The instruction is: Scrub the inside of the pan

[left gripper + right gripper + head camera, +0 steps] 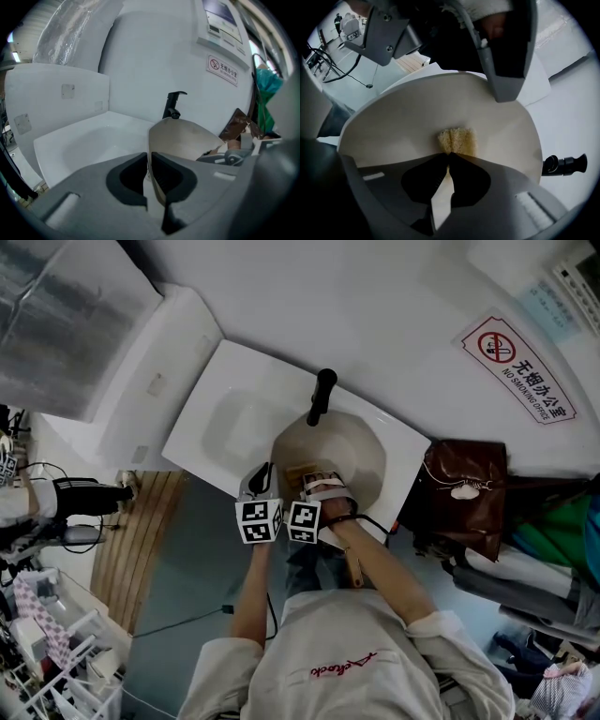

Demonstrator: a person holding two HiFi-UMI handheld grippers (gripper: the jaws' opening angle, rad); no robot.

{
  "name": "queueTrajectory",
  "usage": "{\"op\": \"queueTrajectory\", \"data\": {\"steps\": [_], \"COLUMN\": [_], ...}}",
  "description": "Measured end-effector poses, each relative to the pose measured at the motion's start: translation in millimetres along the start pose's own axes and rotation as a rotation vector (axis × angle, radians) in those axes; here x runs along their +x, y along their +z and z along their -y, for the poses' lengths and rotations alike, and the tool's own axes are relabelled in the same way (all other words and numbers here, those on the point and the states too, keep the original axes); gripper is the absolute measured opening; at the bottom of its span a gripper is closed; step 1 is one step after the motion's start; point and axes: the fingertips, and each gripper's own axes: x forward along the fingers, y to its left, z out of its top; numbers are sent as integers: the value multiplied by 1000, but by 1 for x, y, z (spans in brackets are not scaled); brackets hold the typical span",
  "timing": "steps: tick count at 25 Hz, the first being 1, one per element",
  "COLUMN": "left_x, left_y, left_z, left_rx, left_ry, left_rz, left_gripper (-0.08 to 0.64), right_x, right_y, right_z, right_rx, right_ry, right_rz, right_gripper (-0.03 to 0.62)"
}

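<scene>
Head view: A white sink (202, 418) is seen set into a corner of white walls. A cream-coloured pan (352, 442) is seen standing tilted over the sink's right end, its black handle (322, 395) pointing away from the person. The left gripper (263, 476) is placed at the pan's near rim. The right gripper (319, 486) is lowered into the pan's inside, just beside the left one. A brown bag (464, 488) is noted to the right of the sink, and a no-smoking sign (517, 368) on the wall above it.

Left gripper view: The jaws are seen clenched on the pan's thin rim, with the wall of the pan pinched edge-on between the two pads. The pan's inside is turned to the right of the jaws, and the handle is seen beyond its far edge. The basin of the sink is seen to the left.

Right gripper view: The jaws are seen closed on a yellowish sponge (457, 140), which is pressed against the cream inner surface of the pan. The left gripper is seen at the top, clamped over the rim. The handle is seen at the right edge.
</scene>
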Motion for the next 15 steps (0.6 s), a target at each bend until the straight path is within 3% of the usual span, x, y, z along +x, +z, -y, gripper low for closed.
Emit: {"op": "queueTrajectory", "data": {"steps": [15], "left_x": [-1], "left_y": [0], "left_z": [0], "left_rx": [8], "left_ry": [4], "left_rz": [-1], "left_gripper": [31], "right_x": [1], "right_y": [-90], "right_z": [-1], "right_rx": [31], "right_ry": [3], "right_rz": [-133], "right_gripper": [26]}}
